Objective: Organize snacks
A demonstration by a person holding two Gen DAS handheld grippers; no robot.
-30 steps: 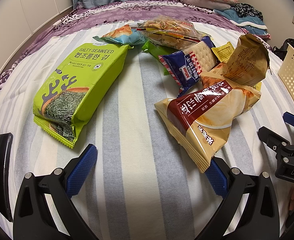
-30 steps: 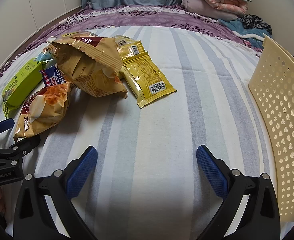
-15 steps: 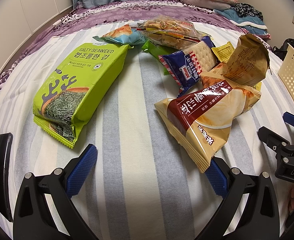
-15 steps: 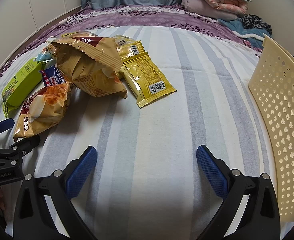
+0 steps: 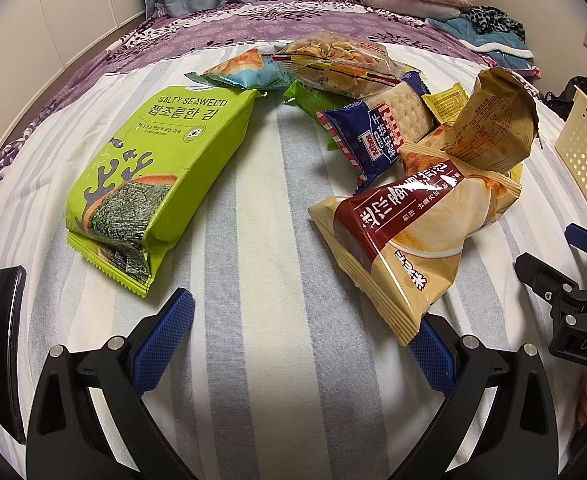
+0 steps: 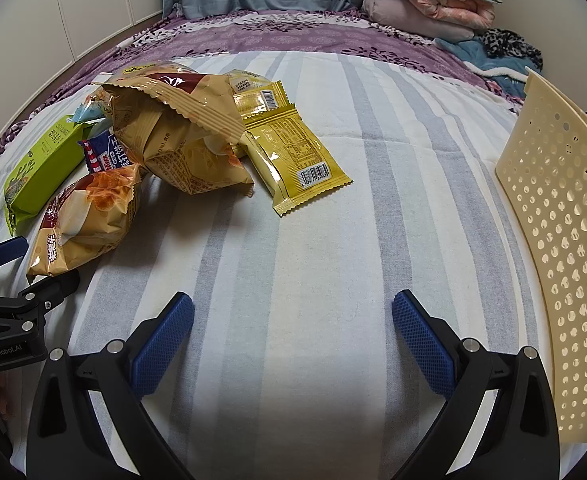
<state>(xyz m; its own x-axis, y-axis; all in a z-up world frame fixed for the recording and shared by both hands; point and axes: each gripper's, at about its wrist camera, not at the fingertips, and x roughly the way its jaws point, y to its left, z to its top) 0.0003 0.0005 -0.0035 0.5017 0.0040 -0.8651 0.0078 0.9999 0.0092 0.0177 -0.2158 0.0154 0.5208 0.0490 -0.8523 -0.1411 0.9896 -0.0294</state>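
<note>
A pile of snack packs lies on the striped bedspread. A green seaweed pack (image 5: 153,176) rests left; a blue cracker pack (image 5: 377,136), a clear noodle pack (image 5: 337,64) and a tan bag with a maroon label (image 5: 409,236) lie right of it. An open tan bag (image 6: 181,136) and yellow sachets (image 6: 293,160) show in the right wrist view. My left gripper (image 5: 301,340) is open, its right finger by the tan bag's corner. My right gripper (image 6: 293,340) is open over bare cloth, with the cream perforated basket (image 6: 561,240) to its right.
A purple floral blanket (image 6: 293,36) covers the far end of the bed, with folded clothes (image 6: 433,4) stacked at the back right. White cupboard doors (image 5: 53,20) stand at left. Bare striped cloth (image 6: 393,180) lies between the snacks and the basket.
</note>
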